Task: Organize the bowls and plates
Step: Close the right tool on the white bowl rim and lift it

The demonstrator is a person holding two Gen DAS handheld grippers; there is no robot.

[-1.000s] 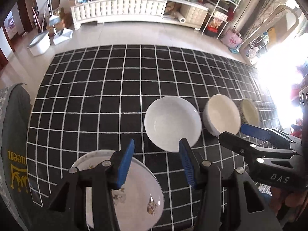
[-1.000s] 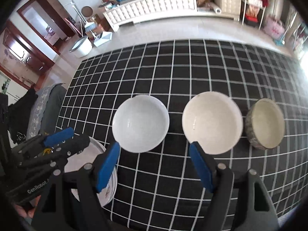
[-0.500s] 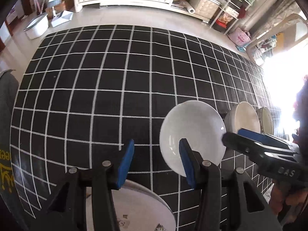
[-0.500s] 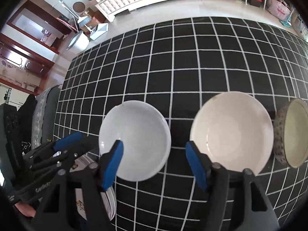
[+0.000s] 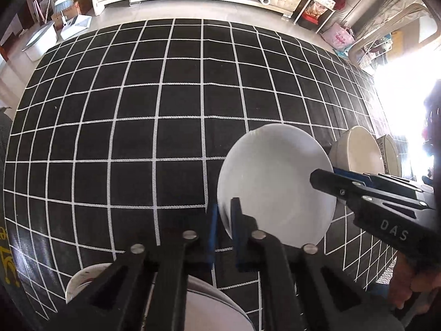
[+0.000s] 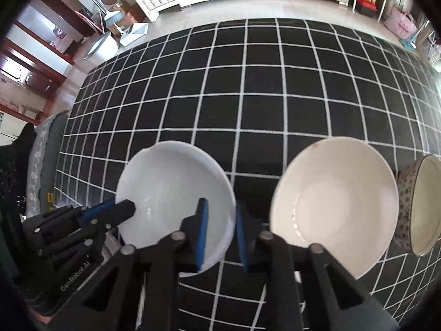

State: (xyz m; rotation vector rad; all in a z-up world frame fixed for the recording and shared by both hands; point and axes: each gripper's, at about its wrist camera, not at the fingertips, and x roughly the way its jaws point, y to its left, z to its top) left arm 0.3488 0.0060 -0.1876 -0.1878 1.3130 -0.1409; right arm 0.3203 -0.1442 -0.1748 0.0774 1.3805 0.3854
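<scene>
On the left wrist view, left tongs are pinched onto the near-left rim of the white bowl, one blue pad outside the wall, one inside. Right tongs reach in from the right over the far rim of that bowl; whether they grip can't be told from here. Risk: both tongs on one bowl, thin rim bites only, glazed surface looks slippery, so uneven pull could tip it or let it slide out and knock the cream bowl just beside it. Patterned bowl sits past that, partly washed out by glare. A plate lies right under the left tongs, close to the near table edge, so a dropped bowl could chip it. On the right wrist view, right tongs straddle the white bowl's right rim, pads look closed on it. Left tongs are clamped at its left rim. Cream bowl is just right of the tongs, nearly touching the outer finger, so it crowds any sideways move. Patterned bowl is just beside the cream one; contact unclear. Checked cloth covers the table, rest of it open.
</scene>
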